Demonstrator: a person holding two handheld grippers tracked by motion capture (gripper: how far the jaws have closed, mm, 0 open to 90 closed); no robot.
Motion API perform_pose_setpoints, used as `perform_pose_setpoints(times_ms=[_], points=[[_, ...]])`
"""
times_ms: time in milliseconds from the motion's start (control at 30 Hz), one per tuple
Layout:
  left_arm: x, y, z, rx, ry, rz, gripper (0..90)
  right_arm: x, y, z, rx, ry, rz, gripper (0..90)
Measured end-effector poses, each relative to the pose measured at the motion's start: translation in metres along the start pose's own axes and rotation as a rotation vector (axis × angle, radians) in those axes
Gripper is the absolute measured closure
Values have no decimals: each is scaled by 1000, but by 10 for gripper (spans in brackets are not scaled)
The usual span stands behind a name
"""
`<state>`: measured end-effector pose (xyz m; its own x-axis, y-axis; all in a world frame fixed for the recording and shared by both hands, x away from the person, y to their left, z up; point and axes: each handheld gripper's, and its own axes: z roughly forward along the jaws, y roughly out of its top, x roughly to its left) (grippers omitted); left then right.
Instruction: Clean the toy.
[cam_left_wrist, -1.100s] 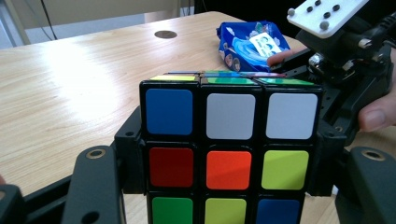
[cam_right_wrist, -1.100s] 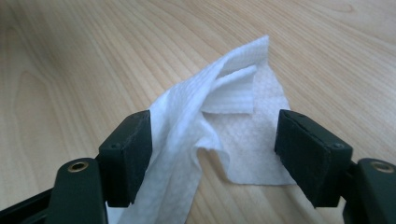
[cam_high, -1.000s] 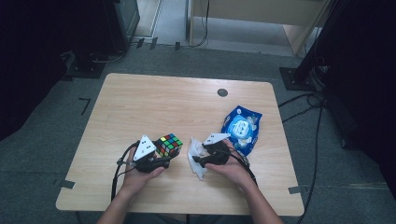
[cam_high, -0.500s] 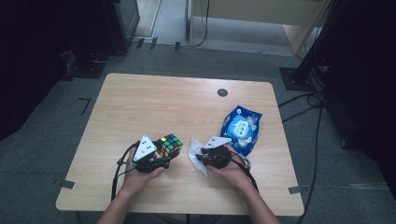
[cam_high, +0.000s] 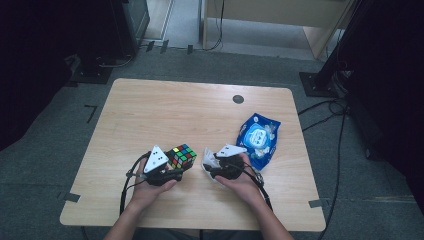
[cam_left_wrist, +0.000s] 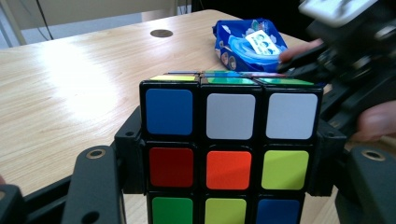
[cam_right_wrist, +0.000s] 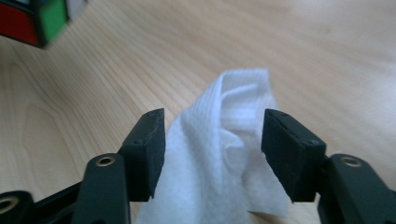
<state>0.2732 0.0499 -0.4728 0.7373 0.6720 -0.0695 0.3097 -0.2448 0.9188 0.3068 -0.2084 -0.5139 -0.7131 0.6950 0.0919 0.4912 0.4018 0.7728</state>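
1. High view: a pale wood-grain table with rounded corners is carrying a dark round grommet. A glossy blue wipes pack with a lighter oval flap is lying at the right; its print is too small to read.
2. High view: the left gripper is clamping a cube near the front edge. Just right of it, the right gripper is hovering over a crumpled white wipe. A grey three-cornered plate is sitting on each gripper.
3. Left gripper view: the black jaws are pressing the cube from both sides. Its near face is showing smooth square stickers on black plastic: blue, white, white; red, orange, yellow-green; green, yellow-green, blue. The pack is lying behind; its label is blurred.
4. Right gripper view: the jaws are standing apart, having just been opening, with the wipe between them and not pinched. Its cloth is showing a fine dimpled weave, folded into soft ridges. A cube corner is showing red and green at the top left.
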Motion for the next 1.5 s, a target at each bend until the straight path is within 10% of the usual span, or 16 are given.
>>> perform_pose_setpoints(times_ms=[333, 667, 867, 1133, 1400, 1500], points=[[-3, -3, 4, 14, -13, 13, 341, 2, -9, -2, 7, -23, 62, 869], [-22, -6, 16, 44, -54, 70, 341, 31, 32, -74, -316, 107, 124, 882], [-41, -5, 18, 27, -92, 127, 341, 64, 43, -75, -359, 175, 69, 877], [-45, -1, 15, 6, -102, 126, 341, 62, 34, -65, -359, 113, 82, 868], [-42, 0, 12, -6, -101, 119, 342, 43, 21, -59, -349, -55, 64, 866], [-38, 3, 8, -37, -113, 97, 342, 30, 13, -52, -264, -123, 75, 868]])
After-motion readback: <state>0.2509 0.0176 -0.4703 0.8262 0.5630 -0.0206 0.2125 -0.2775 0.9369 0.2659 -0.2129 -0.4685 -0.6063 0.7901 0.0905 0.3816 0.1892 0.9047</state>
